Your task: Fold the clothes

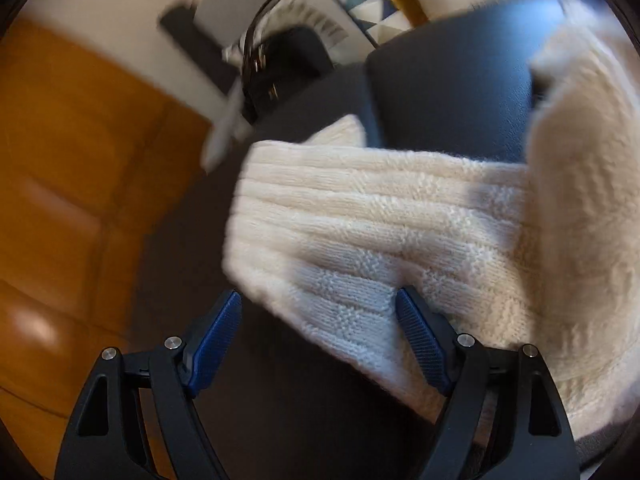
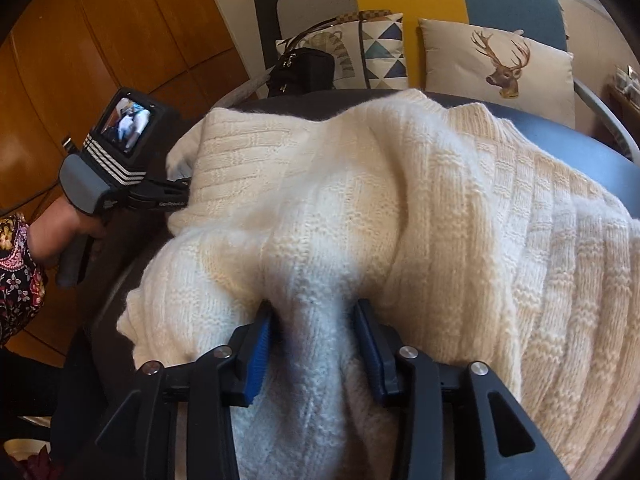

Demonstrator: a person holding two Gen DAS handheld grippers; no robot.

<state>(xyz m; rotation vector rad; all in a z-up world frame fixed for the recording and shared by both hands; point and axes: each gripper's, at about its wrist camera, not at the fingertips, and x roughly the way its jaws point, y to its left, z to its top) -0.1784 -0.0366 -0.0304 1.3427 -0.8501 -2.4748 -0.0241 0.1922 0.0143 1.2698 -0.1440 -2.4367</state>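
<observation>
Now my right tongs (image 2: 314,336) pinch a sweater (image 2: 400,208) bunch; left tongs (image 1: 320,332) gape empty beside its hem, so I should lift evenly.

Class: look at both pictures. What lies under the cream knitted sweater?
Under the cream knitted sweater lies a dark, smooth tabletop, visible at the far edge and the left side. Whatever sits beneath the sweater's middle is covered and cannot be seen.

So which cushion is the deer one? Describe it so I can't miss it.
Look past the cream sweater to the sofa with grey, yellow and blue back panels. Two cushions lean there; the deer cushion is the right one, plain beige with an antlered head, not triangles.
</observation>
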